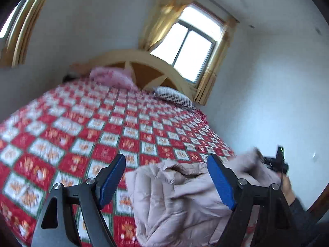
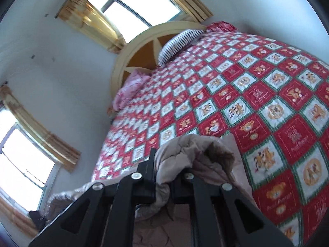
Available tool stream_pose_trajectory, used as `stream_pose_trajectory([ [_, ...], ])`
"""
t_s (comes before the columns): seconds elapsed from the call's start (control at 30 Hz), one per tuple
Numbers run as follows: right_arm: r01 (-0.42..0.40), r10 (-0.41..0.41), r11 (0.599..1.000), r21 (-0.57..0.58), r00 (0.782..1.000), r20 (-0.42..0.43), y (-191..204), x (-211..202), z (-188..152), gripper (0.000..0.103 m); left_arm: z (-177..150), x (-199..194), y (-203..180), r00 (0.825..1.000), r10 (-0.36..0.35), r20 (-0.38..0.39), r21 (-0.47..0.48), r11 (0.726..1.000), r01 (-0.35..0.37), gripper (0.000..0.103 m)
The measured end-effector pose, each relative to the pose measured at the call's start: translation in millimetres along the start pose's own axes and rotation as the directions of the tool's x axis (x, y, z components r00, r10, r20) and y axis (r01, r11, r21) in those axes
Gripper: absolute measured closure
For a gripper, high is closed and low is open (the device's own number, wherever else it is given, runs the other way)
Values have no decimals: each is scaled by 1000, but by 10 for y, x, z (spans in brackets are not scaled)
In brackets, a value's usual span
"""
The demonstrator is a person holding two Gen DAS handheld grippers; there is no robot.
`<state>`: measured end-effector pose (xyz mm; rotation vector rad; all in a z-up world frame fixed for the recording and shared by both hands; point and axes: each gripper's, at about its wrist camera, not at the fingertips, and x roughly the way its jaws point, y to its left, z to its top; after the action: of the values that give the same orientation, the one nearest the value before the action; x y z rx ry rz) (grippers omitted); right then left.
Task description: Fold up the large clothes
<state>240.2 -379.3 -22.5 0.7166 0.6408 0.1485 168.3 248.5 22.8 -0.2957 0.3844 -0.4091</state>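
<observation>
A beige padded jacket (image 1: 174, 201) lies bunched on the near part of a bed with a red and white checked quilt (image 1: 102, 135). My left gripper (image 1: 166, 166) is open, its blue pads apart above the jacket's near edge, holding nothing. My right gripper (image 2: 164, 164) is shut on a fold of the beige padded jacket (image 2: 197, 154) and lifts it off the quilt (image 2: 267, 103). The right gripper (image 1: 275, 162) also shows in the left wrist view, at the jacket's right side.
A pink pillow (image 1: 111, 76) and a striped pillow (image 1: 174, 96) lie at the wooden headboard (image 1: 144, 65). A window with yellow curtains (image 1: 193, 41) is behind. White walls flank the bed; a second window (image 2: 20, 164) shows at the left.
</observation>
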Motion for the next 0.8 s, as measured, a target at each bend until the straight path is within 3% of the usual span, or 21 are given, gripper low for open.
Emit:
stream_pose_trajectory([
  [0.1, 67, -67, 998, -2, 997, -25, 9, 393, 50, 91, -173, 154, -555, 999, 15, 42, 175, 984, -22, 21],
  [0.17, 100, -100, 995, 11, 994, -39, -16, 632, 52, 91, -296, 226, -837, 998, -22, 54, 260, 965, 7, 21],
  [0.23, 140, -139, 990, 29, 989, -50, -69, 846, 33, 91, -463, 395, -1142, 997, -66, 26, 348, 936, 53, 19],
  [0.3, 167, -163, 985, 45, 984, -69, -129, 1020, 9, 91, -673, 710, -1419, 998, -59, -32, 443, 894, 67, 18],
  [0.37, 181, -176, 982, 60, 981, -80, -179, 1152, -6, 90, -851, 1070, -1538, 997, -4, -78, 514, 857, 43, 18],
  [0.4, 180, -174, 981, 68, 981, -89, -232, 1228, -11, 88, -958, 1321, -1541, 994, 59, -88, 563, 827, 1, 18],
  [0.47, 191, -182, 979, 73, 978, -105, -279, 1338, -9, 78, -1102, 1760, -1412, 980, 194, -48, 626, 770, -121, 18],
  [0.5, 172, -168, 982, 71, 984, -68, -284, 1354, -9, 65, -1136, 1959, -1299, 966, 256, -26, 640, 747, -181, 18],
  [0.53, 160, -156, 984, 83, 986, -57, -303, 1320, -17, 44, -1140, 2156, -1145, 954, 299, -28, 632, 744, -215, 18],
  [0.6, 144, -144, 986, 82, 990, 0, -227, 1174, -67, 16, -1055, 2459, -811, 933, 350, -80, 544, 800, -253, 18],
  [0.63, 144, -146, 988, 47, 988, 43, -146, 1053, -97, 11, -1012, 2571, -662, 923, 367, -119, 496, 827, -265, 18],
  [0.7, 146, -138, 985, -87, 986, 92, 123, 816, -202, 11, -980, 2706, -445, 907, 382, -179, 409, 867, -285, 18],
  [0.73, 125, -112, 981, -147, 989, 94, 255, 721, -285, 11, -997, 2743, -376, 900, 393, -187, 391, 870, -299, 18],
  [0.8, 82, -68, 968, -239, 996, 65, 466, 645, -469, 11, -1065, 2826, -341, 879, 438, -188, 402, 851, -338, 18],
])
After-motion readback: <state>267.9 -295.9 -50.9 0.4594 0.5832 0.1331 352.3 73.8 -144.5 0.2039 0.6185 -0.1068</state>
